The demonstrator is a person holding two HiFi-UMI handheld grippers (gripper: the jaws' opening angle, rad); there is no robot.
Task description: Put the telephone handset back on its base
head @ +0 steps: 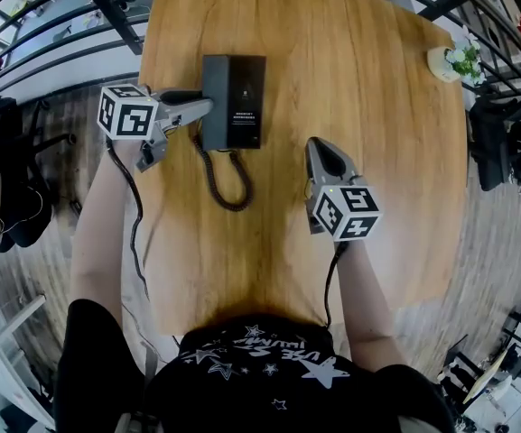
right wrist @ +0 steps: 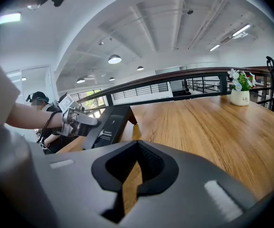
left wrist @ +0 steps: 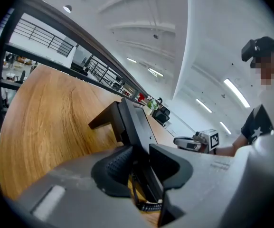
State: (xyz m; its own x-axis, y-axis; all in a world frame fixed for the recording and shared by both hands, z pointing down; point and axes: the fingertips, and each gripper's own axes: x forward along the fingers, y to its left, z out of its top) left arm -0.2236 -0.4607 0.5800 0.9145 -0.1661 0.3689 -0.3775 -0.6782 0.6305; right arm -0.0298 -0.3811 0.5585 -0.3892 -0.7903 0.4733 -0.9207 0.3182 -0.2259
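Left gripper (head: 208, 106): jaws apart, astride telephone (head: 235, 97) edge | right gripper (head: 318, 144): closed, empty, over table (head: 377, 152)

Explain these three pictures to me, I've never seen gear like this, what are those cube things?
A person holds a gripper in each hand; the marker cubes are part of them. One picture looks down from a head camera; the other two cameras ride on the grippers. On the wooden table are a black telephone, its coiled cord and a flower pot. The left gripper has its jaws around the handset, apparently not clamping it. The right gripper is empty, jaws together.
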